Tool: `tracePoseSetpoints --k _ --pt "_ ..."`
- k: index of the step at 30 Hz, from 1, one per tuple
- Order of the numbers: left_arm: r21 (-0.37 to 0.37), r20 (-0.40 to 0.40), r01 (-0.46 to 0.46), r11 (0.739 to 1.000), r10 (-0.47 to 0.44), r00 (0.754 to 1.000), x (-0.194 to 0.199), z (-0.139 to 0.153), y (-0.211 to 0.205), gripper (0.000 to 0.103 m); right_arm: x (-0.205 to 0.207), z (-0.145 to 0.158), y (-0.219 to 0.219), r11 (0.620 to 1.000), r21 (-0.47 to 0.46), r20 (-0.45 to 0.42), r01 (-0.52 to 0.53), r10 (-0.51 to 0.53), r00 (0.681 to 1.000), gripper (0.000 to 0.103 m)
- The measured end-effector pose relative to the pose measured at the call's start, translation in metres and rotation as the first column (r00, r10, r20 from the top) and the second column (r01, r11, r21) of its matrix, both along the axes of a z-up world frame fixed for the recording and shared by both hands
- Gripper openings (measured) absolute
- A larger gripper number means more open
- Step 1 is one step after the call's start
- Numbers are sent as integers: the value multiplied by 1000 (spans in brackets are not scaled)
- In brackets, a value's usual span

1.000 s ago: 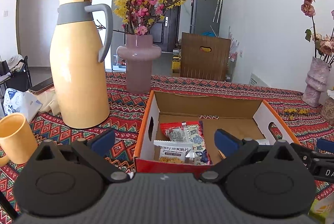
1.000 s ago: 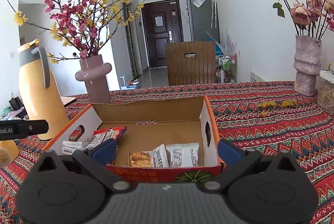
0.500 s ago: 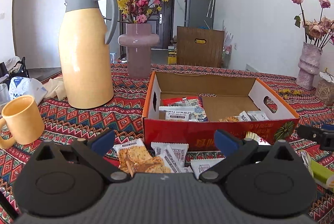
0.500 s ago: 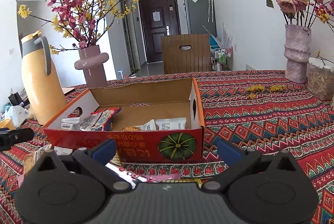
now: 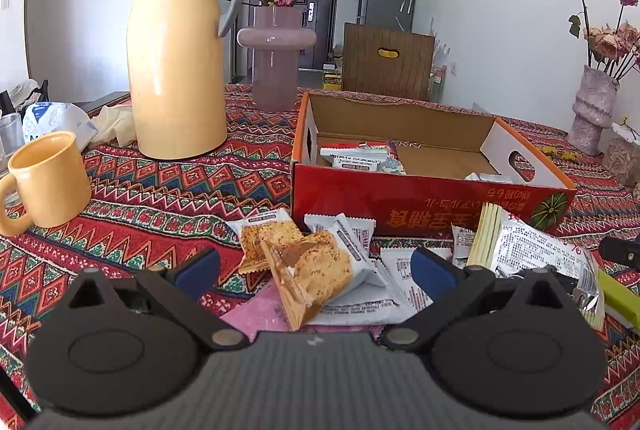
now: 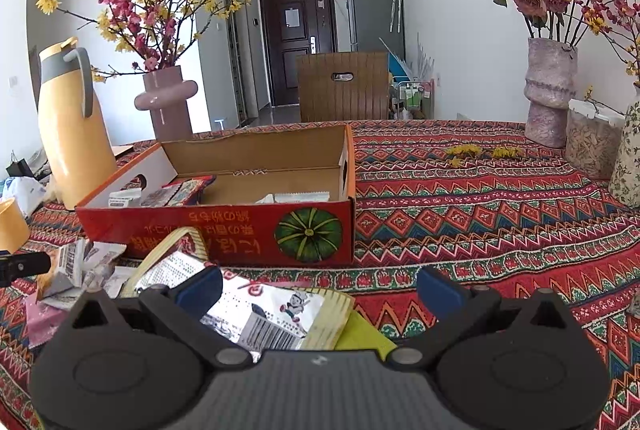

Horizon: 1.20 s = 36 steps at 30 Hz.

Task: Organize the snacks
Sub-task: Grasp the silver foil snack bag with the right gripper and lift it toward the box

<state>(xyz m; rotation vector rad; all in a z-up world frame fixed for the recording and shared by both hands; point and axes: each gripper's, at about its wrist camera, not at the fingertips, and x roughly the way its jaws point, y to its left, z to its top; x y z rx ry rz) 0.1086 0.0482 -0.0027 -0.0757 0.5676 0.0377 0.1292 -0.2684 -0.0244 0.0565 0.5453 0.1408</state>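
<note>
A red cardboard box (image 5: 432,199) (image 6: 224,226) sits on the patterned tablecloth with a few snack packets (image 5: 356,157) (image 6: 298,197) inside. In front of it lies a loose pile: cracker packets (image 5: 316,266), white wrappers and a larger silver wafer pack (image 5: 532,250) (image 6: 256,306). My left gripper (image 5: 314,272) is open, hovering just above the cracker packets. My right gripper (image 6: 320,288) is open over the silver wafer pack and a yellow-green packet (image 6: 362,332). Neither holds anything.
A tall yellow thermos (image 5: 178,61), a yellow mug (image 5: 48,177) and a mauve vase of blossoms (image 5: 276,57) stand left of the box. A rose vase (image 6: 550,89) and a jar (image 6: 590,137) stand far right. A wooden chair (image 6: 342,85) is behind the table.
Both grippers have pulled back from over the box toward the near table edge and dropped lower, so the loose snack pile in front of the box has come into view. Both stay open.
</note>
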Motion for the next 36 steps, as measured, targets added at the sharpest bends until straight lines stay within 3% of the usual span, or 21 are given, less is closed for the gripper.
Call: tracePoseSetpoints --k 9,19,27,33,36 --pt "9 -6 0 1000 0 1000 -1 1 -1 103 1 -4 15 998 -26 -23 -58 57 998 103" --pt "11 1 7 1000 -7 1000 -6 4 -1 103 23 -11 61 953 -207 -63 -219 210 976 103" --pt "2 -4 6 1000 -6 1000 -4 2 3 103 50 -26 62 938 -148 -132 -314 296 946 102" --pt "-7 -15 8 1000 -8 1000 -2 0 4 103 41 -25 65 914 -178 -112 -366 350 930 81" --pt "-6 -18 6 1000 -6 1000 -2 -1 4 103 40 -23 63 901 -165 -126 -401 384 915 66"
